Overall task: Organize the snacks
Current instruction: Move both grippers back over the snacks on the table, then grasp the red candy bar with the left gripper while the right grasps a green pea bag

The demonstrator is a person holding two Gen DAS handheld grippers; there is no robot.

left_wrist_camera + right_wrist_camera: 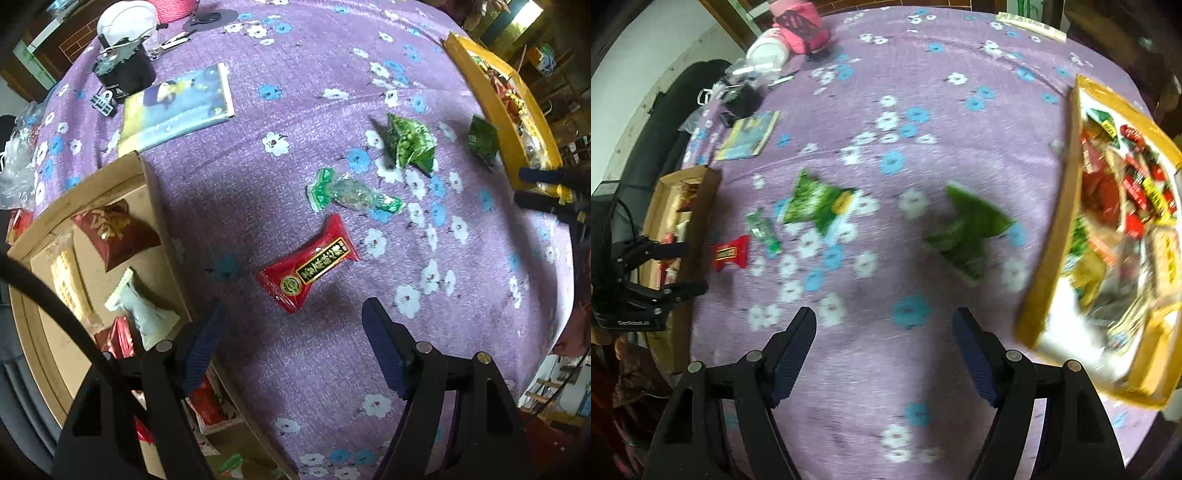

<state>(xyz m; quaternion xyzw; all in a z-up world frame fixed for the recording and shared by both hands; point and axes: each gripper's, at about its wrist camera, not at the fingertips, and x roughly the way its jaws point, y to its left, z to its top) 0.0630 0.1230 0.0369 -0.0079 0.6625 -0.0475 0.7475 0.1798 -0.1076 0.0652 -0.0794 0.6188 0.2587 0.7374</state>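
left gripper (291, 321): wide open, empty; you're lined up on red snack (308, 264)
right gripper (884, 325): wide open, empty, nearest green snack (967, 230)

**Two wrist fisheye views over one flowered tablecloth**

Left wrist view: looks forward and down between the open fingers of the left gripper (293, 325), close above the tablecloth (332, 74) near the brown box (88, 192) at its left edge. Right wrist view: similar downward pitch from the right gripper (884, 326), nearer the yellow box (1049, 258) at the right edge; blurred, probably by motion. Both share the red packet (308, 264) (731, 253), the green packets and both boxes.
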